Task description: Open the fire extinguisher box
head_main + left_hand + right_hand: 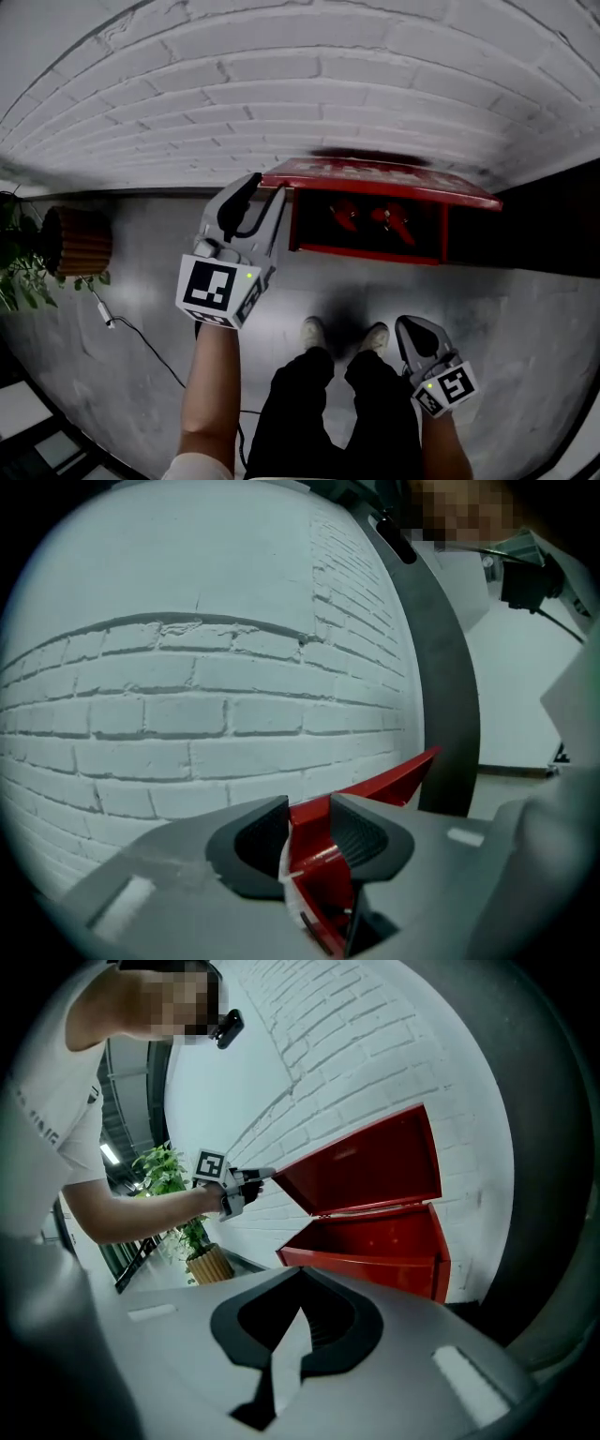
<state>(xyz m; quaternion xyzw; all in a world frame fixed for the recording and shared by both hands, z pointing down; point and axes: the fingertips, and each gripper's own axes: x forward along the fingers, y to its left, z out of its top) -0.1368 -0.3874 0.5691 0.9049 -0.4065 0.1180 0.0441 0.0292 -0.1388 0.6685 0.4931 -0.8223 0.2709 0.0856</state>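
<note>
The red metal fire extinguisher box (370, 251) is stood on the grey floor (141, 244) against the white brick wall (281, 84), straight in front of the person (319, 412). Its flat red lid (366, 1166) is already lifted and tilted up towards the wall, so the hinge is judged to be at the back edge.

The lid is held in this position by the left claw (309, 832). Its two dark pads are pressed on the left front corner of the lid, one on each face of the thin sheet. This corner was probably chosen because it is far from the hinge: little force is needed there, and the opening is not blocked by the arm.

The right claw (300, 1283) is hung low at the person's right side, well apart from the box. Its jaws are closed together and nothing is between them. It seems not to be needed for this step.

Inside the box two red shapes (392, 217) are seen, likely extinguishers, but they are too dark and small to be made out. Something white at the lid's edge, next to one pad, cannot be identified. In the head view the right end of the box is lost against a dark area. It cannot be told whether the lid is at its full opening.
</note>
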